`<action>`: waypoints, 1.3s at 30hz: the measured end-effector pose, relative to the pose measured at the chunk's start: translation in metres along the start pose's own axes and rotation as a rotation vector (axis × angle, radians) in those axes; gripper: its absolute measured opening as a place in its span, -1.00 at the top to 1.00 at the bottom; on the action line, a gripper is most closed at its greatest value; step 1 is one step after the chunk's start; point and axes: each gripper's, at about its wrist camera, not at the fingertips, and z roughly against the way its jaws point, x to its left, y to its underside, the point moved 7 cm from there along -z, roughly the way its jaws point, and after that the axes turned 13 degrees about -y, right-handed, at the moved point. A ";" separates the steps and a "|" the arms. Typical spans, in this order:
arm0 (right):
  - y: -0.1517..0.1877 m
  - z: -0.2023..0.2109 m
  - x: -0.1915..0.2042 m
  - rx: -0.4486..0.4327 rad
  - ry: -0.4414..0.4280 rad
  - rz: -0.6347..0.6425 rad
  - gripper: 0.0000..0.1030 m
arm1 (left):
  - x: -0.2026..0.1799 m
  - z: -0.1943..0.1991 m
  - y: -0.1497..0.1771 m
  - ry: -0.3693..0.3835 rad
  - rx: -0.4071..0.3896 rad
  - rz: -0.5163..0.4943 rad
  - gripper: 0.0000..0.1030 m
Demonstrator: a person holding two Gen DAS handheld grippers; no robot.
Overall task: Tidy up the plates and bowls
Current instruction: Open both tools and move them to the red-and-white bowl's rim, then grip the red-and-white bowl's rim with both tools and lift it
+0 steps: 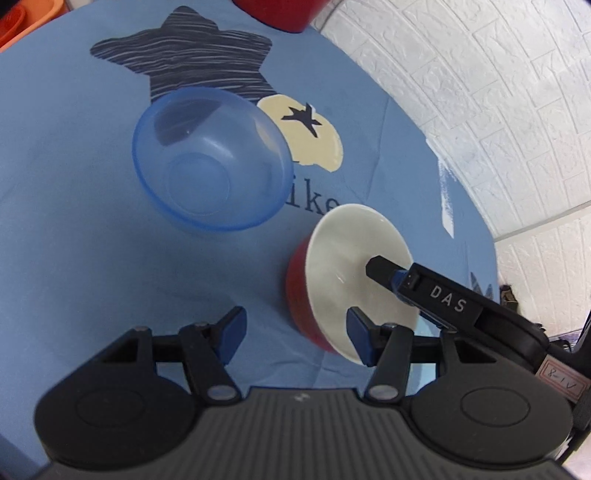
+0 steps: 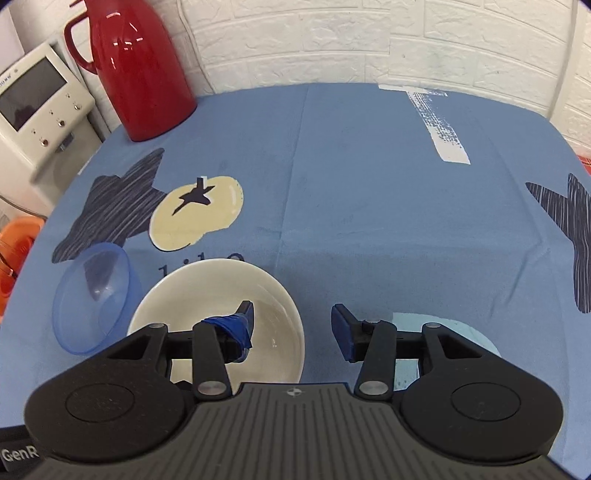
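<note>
A red bowl with a white inside (image 1: 343, 254) (image 2: 207, 295) stands on the blue printed tablecloth (image 1: 74, 221) (image 2: 369, 184). My right gripper (image 2: 293, 326) is open and straddles the bowl's right rim, with one finger (image 1: 384, 269) inside the bowl and the other outside. A translucent blue bowl (image 1: 210, 162) (image 2: 92, 299) sits empty just left of the red bowl. My left gripper (image 1: 295, 328) is open and holds nothing. It hovers near the red bowl's front side, right fingertip (image 1: 358, 332) beside the rim.
A red thermos jug (image 2: 144, 70) (image 1: 280, 14) stands at the table's far left corner, against a white brick wall (image 2: 332, 37). A white appliance (image 2: 37, 110) and an orange object (image 2: 18, 240) are off the left edge. A pale blue shape (image 2: 443, 332) lies partly hidden under my right gripper.
</note>
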 end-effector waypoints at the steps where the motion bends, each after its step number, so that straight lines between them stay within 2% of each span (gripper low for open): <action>1: -0.002 -0.001 -0.001 -0.005 0.011 0.002 0.39 | 0.000 -0.003 -0.001 -0.002 0.003 0.007 -0.10; 5: -0.007 -0.003 0.005 -0.021 -0.033 0.048 0.43 | -0.005 -0.006 -0.005 -0.019 -0.020 -0.017 -0.02; 8: -0.003 -0.004 0.010 -0.024 -0.059 0.093 0.61 | -0.006 -0.007 -0.004 -0.036 -0.024 -0.040 0.31; 10: 0.005 -0.004 0.013 -0.015 -0.056 0.133 0.73 | -0.007 -0.007 -0.004 -0.016 -0.009 -0.064 0.72; 12: 0.016 -0.001 0.015 -0.003 -0.072 0.138 0.77 | -0.006 -0.006 -0.004 -0.013 -0.013 -0.074 0.85; 18: 0.044 0.018 0.023 0.022 -0.106 0.096 0.76 | 0.001 0.011 0.017 -0.031 0.017 -0.155 0.86; 22: 0.072 0.051 0.037 0.045 -0.106 0.120 0.72 | 0.013 0.033 0.046 -0.013 0.075 -0.179 0.91; 24: 0.086 0.073 0.044 0.040 -0.100 0.137 0.71 | 0.015 0.052 0.062 -0.004 0.074 -0.209 0.91; 32: 0.147 0.169 0.066 -0.020 -0.075 0.158 0.62 | 0.019 0.129 0.138 0.058 0.080 -0.332 0.91; 39: 0.220 0.205 0.048 -0.007 -0.039 0.089 0.61 | 0.026 0.143 0.217 0.081 0.160 -0.437 0.92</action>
